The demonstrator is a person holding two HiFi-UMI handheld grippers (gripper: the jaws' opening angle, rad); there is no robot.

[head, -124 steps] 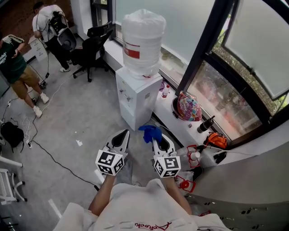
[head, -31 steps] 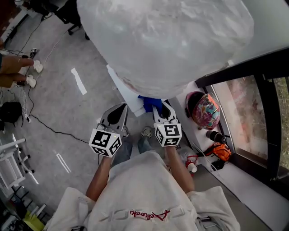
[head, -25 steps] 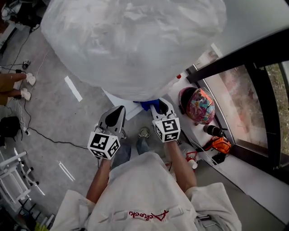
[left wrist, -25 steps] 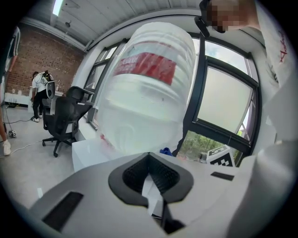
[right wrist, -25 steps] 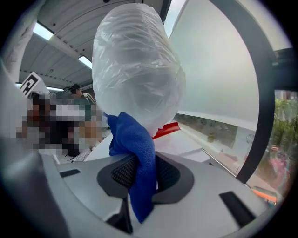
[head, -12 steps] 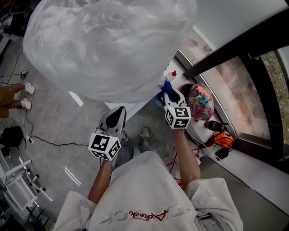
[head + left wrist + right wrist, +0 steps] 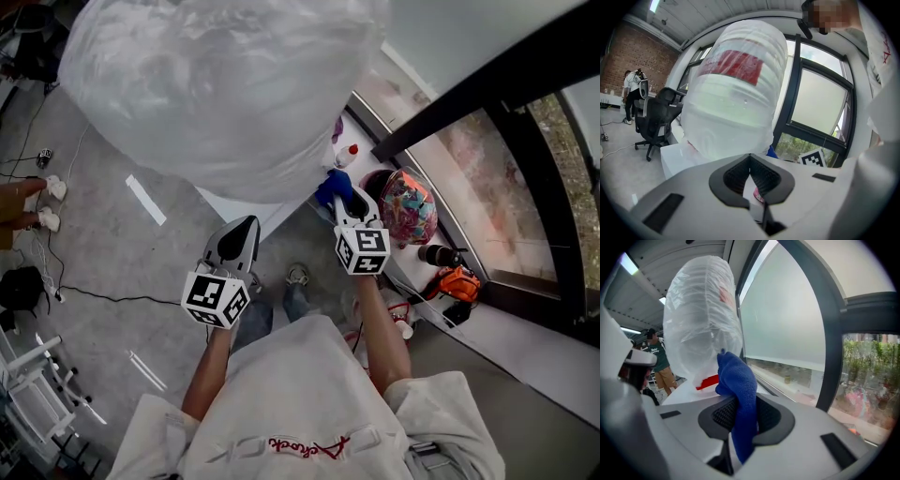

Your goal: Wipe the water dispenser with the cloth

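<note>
Item 1: right gripper (image 7: 339, 194), jaws clamped on the blue cloth (image 7: 328, 186). It has swung from the front of the water dispenser (image 7: 270, 210) round to its window side, and the cloth is now bunched just beside the cabinet, under the bagged bottle (image 7: 216, 84). A wiping pass on that side probably comes next.

Item 2: left gripper (image 7: 246, 228), 2 jaws together, empty, before the dispenser's front, little moved.
</note>
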